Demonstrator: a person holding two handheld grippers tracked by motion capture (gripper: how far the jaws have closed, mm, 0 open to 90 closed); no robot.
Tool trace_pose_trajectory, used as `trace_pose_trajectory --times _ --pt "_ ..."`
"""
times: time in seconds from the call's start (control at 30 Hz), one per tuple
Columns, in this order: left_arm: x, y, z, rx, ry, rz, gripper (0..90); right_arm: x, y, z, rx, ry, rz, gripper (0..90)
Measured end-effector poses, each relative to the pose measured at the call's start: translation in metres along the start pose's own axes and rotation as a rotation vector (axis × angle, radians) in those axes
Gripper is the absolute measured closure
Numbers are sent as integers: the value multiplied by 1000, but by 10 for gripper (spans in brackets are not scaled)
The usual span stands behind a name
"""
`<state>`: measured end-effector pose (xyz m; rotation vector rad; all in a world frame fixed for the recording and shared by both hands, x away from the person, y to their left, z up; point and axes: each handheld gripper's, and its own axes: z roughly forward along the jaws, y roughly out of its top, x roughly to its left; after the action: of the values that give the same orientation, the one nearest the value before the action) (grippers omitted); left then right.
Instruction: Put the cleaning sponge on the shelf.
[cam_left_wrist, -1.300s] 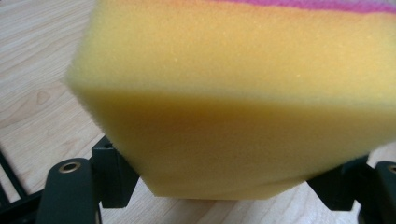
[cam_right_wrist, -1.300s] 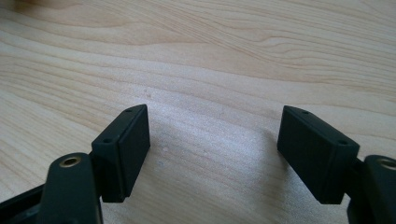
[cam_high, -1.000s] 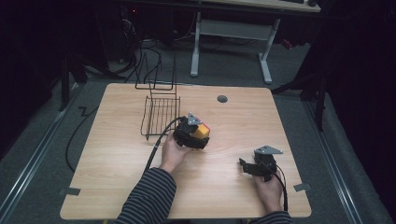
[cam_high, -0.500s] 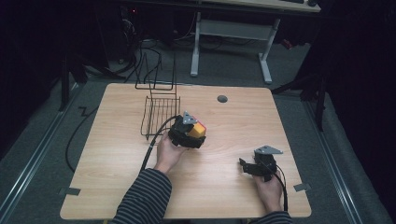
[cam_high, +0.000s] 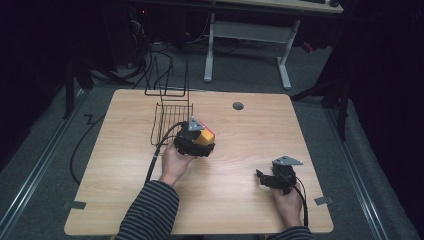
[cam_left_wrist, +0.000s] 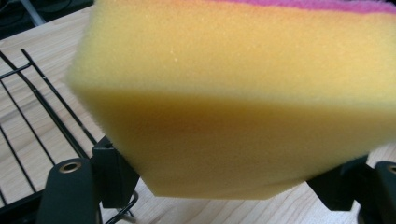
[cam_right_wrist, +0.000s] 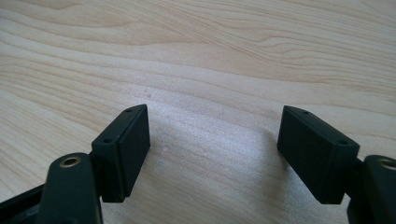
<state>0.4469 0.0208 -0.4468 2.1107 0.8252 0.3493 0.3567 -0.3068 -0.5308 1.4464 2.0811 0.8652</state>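
Observation:
A yellow sponge (cam_left_wrist: 233, 107) with a pink top layer sits clamped between my left gripper's jaws in the left gripper view. From the high view, the left gripper (cam_high: 200, 142) is shut on the sponge (cam_high: 206, 136) just right of a black wire rack (cam_high: 170, 122), a little above the wooden table (cam_high: 225, 210). My right gripper (cam_high: 262, 176) rests low over the table near the front right, held by a hand. In the right gripper view its jaws (cam_right_wrist: 215, 149) stand wide apart over bare wood with nothing between them.
The wire rack has an upright back frame (cam_high: 167, 75) at the table's far edge. A round cable hole (cam_high: 238, 106) lies in the tabletop at the back. Cables trail from both grippers. Dark floor and a desk frame (cam_high: 245, 45) lie beyond the table.
My left gripper has carried the sponge a little up and toward the wire rack. The right gripper has stayed where it was.

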Motion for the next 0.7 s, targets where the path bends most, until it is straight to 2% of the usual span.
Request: trace_pose_trajectory --times 0.23,0.47,0.63,0.7 --pt "8 -2 -6 -5 17 -7 242 0 0 0 0 0 0 256" --pt "19 -4 -14 -16 44 -38 242 0 0 0 0 -1 0 256" --pt "28 -6 -20 -25 77 -50 242 0 0 0 0 0 0 256" --pt "31 -7 -22 -27 104 -42 242 0 0 0 0 0 0 256"
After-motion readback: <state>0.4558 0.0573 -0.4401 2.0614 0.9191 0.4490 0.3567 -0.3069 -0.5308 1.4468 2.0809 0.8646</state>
